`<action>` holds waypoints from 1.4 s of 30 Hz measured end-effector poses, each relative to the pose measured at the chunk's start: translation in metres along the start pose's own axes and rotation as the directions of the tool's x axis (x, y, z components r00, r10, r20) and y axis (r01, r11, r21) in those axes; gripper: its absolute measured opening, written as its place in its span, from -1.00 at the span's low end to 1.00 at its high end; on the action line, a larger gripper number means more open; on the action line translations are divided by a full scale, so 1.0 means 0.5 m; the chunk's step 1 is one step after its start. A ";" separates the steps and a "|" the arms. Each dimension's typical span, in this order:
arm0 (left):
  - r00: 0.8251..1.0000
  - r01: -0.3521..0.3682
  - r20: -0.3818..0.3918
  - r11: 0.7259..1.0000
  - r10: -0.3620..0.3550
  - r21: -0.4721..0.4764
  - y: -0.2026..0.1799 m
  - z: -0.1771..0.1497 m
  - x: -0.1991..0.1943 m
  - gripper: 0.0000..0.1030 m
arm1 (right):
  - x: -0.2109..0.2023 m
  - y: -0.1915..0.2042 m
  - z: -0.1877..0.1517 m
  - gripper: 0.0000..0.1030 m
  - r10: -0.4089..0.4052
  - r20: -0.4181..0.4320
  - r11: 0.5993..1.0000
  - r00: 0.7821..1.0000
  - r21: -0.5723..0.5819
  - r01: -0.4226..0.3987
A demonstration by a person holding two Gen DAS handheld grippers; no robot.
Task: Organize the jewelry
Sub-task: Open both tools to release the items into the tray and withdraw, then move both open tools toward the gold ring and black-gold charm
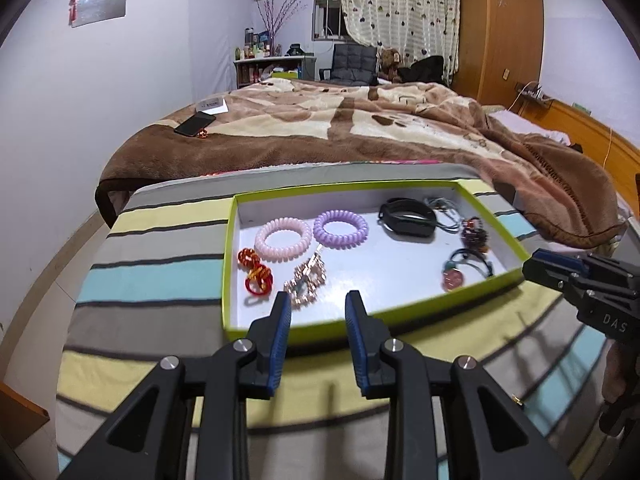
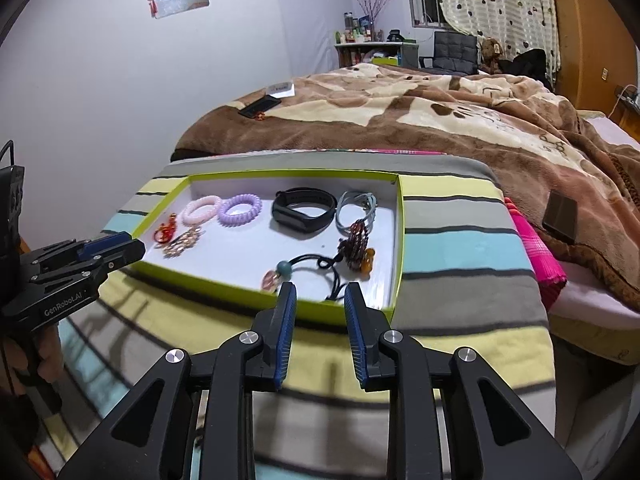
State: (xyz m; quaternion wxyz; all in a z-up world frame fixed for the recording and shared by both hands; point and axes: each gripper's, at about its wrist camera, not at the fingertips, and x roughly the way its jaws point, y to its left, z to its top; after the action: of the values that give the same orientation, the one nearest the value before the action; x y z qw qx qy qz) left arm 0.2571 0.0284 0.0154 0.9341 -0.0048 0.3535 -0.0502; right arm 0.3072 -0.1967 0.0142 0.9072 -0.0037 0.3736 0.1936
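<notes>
A shallow green-rimmed tray (image 1: 230, 240) (image 2: 400, 240) lies on a striped cloth. It holds a pink coil band (image 1: 283, 239), a purple coil band (image 1: 340, 227) (image 2: 240, 210), red hair ties (image 1: 256, 274), a gold clip (image 1: 306, 282) (image 2: 182, 242), a black wristband (image 1: 408, 222) (image 2: 304, 209), a grey cord bracelet (image 2: 358, 206), a dark beaded bracelet (image 1: 474, 234) (image 2: 356, 246) and a black cord with a pink pendant (image 1: 454, 278) (image 2: 272, 280). My left gripper (image 1: 318, 300) is open and empty over the tray's near edge. My right gripper (image 2: 320, 292) is open and empty near the black cord.
The striped cloth (image 1: 160, 280) covers a low surface in front of a bed with a brown blanket (image 1: 320, 128). A phone (image 1: 195, 124) lies on the bed. A dark box (image 2: 560, 212) rests on the blanket at the right.
</notes>
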 end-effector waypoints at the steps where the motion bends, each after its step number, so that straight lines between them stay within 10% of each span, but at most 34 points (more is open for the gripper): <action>1: 1.000 0.002 0.004 1.000 -0.002 -0.006 -0.001 -0.004 -0.010 -0.43 | -0.010 0.002 -0.005 -0.50 0.001 0.005 1.000 1.000 0.000 -0.001; 42: 0.995 -0.001 0.100 1.000 0.001 -0.005 -0.073 -0.211 -0.246 -0.40 | -0.221 0.118 -0.218 -0.37 0.050 0.063 0.997 0.997 -0.059 -0.046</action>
State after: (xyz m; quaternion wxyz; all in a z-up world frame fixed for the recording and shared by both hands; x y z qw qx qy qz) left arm 0.0925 0.0071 0.0192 0.9506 -0.0097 0.3065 -0.0486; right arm 0.1411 -0.1974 0.0190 0.9134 -0.0148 0.3383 0.2260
